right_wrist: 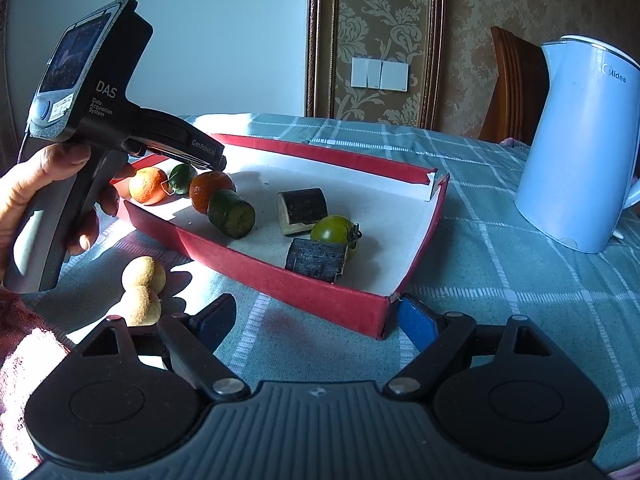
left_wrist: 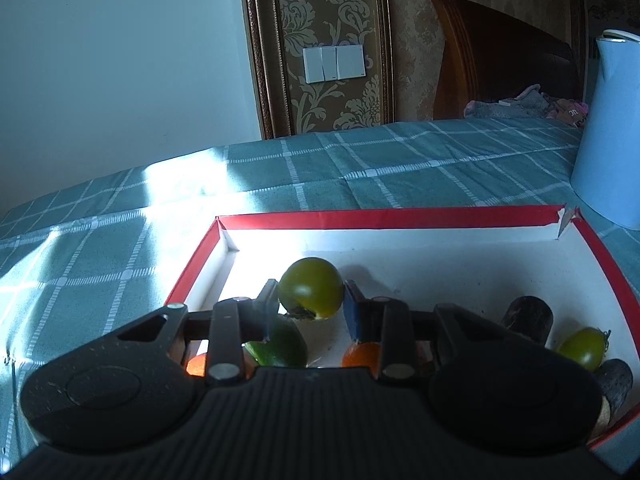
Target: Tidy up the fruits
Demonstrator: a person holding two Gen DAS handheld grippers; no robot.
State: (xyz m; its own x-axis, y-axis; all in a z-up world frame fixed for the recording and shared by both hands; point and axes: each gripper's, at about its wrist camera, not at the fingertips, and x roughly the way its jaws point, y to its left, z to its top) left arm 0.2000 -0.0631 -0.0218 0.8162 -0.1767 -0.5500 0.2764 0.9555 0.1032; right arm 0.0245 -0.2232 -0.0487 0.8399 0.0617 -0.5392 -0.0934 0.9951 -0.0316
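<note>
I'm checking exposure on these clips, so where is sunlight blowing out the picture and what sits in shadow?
Left wrist view: sun washes out the tray floor behind the green tomato, while the left gripper is dark. Right wrist view: glare on the tablecloth; the right gripper is shaded.

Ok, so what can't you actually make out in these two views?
- Left wrist view: the oranges and cucumber piece lie mostly under the left gripper itself.
- Same view: whether its pads truly pinch the green tomato.
- Same view: kettle cut by the right edge.
- Right wrist view: left gripper's fingertips, hidden behind its body.
</note>
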